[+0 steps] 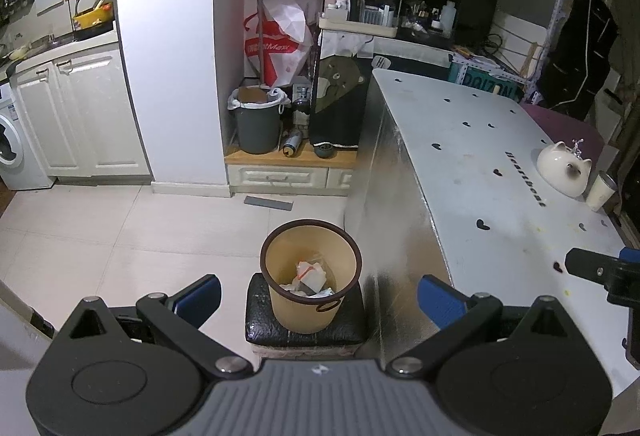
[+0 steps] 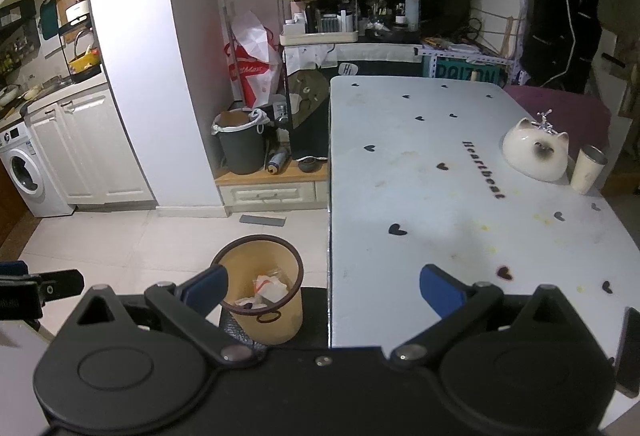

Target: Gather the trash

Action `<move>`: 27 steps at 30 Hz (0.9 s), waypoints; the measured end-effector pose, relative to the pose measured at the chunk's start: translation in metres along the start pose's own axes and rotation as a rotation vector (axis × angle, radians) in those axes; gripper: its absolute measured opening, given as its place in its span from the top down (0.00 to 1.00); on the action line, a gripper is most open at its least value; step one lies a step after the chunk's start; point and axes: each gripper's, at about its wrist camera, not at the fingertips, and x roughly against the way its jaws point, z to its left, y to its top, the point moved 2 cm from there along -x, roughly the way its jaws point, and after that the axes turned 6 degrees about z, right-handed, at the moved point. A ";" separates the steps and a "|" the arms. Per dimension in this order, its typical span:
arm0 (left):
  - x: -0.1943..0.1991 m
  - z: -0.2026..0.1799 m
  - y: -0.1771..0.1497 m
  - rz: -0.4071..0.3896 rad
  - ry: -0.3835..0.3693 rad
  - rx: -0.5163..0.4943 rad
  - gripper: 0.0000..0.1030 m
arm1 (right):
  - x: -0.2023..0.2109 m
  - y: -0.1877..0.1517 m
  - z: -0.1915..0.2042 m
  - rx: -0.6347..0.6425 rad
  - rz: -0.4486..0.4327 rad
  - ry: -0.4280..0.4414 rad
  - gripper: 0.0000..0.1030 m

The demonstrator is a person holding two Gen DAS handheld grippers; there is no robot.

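Trash (image 1: 310, 278) is sitting in the tan bin (image 1: 276, 268), looks like crumpled wrappers, hard to tell. Bin's on a black stool (image 1: 260, 324) right beside the white counter (image 1: 500, 196). My left claw (image 1: 318, 294) and right claw (image 2: 324, 286) both hang wide open, empty, touching nothing, above it.

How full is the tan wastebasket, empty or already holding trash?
Partly filled. The tan wastebasket stands upright on a black stool, and crumpled paper and wrappers cover its bottom, well below the rim.
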 end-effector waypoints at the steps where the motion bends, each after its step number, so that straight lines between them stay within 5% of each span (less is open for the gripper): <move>1: 0.000 0.000 0.000 -0.001 0.000 -0.001 0.00 | 0.000 -0.001 0.000 0.001 0.000 0.000 0.00; 27: -0.008 -0.004 0.009 0.004 -0.007 -0.019 0.00 | -0.003 0.000 0.001 0.005 0.010 -0.001 0.00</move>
